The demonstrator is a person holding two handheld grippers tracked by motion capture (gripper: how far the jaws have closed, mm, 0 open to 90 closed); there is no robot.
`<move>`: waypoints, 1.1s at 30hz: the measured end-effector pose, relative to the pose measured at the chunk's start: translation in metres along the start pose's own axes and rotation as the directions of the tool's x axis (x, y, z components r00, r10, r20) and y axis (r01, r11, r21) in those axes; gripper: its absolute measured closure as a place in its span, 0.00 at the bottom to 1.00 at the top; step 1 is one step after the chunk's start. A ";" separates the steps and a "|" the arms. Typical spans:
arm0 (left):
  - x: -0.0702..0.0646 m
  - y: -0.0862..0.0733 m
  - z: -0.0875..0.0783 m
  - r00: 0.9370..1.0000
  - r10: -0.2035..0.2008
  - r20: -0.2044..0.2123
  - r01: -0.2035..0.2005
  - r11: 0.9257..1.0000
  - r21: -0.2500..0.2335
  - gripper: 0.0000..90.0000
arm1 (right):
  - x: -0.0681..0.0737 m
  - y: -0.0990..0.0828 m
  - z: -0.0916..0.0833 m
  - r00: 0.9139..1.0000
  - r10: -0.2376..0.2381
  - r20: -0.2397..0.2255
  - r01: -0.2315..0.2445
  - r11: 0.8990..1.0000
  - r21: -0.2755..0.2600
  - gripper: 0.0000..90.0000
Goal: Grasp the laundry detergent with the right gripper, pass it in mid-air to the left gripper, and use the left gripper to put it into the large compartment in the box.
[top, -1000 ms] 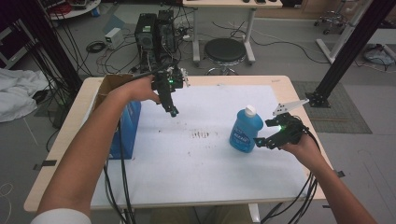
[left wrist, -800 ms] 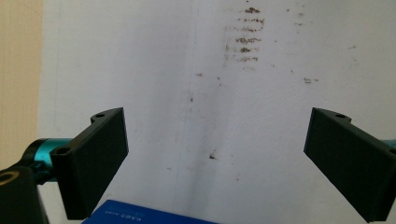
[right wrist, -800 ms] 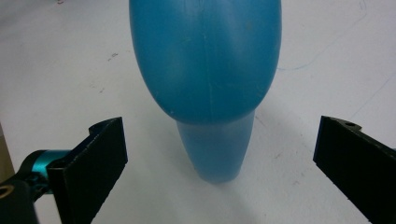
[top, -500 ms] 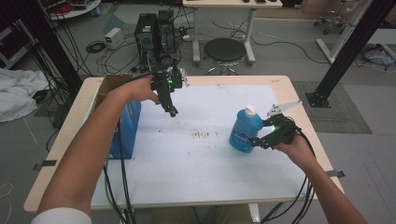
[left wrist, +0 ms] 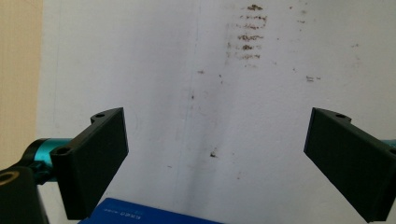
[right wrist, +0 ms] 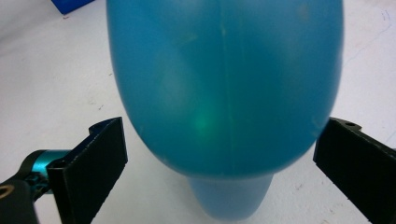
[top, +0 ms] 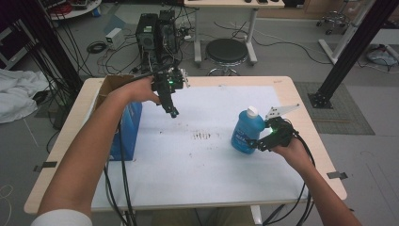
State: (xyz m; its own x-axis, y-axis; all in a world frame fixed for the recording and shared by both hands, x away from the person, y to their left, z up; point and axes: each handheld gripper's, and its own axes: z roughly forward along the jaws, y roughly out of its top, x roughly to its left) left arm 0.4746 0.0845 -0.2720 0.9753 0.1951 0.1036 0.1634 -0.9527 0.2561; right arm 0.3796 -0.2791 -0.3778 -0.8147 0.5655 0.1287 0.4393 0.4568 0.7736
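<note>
right claw point(top: 258, 144) closer, apparently straddling blue bottle point(top: 245, 133)

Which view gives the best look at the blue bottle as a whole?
The high view: the blue bottle stands upright with its white cap visible, beside the right gripper. The right gripper view has its body close up between open jaws, cropped at the top. The left gripper view looks at the white mat.
</note>
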 end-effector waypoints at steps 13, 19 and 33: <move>0.000 0.000 0.001 1.000 -0.001 0.001 0.001 1.000 0.006 0.07 | 0.001 -0.009 0.008 1.000 0.014 -0.007 -0.014 0.999 -0.049 0.02; 0.000 -0.001 0.001 1.000 -0.003 0.002 0.003 1.000 0.006 0.07 | 0.001 -0.013 0.012 1.000 0.025 -0.007 -0.026 0.996 -0.090 0.02; 0.000 -0.001 0.003 1.000 -0.004 0.004 0.004 1.000 0.005 0.07 | 0.002 -0.016 0.021 1.000 0.019 0.012 -0.016 0.987 -0.163 0.04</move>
State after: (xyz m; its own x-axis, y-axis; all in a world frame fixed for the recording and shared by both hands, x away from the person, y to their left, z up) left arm 0.4746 0.0849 -0.2747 0.9752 0.1984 0.0982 0.1686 -0.9531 0.2514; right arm 0.3785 -0.2709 -0.4025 -0.8019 0.5818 0.1358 0.3851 0.3296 0.8620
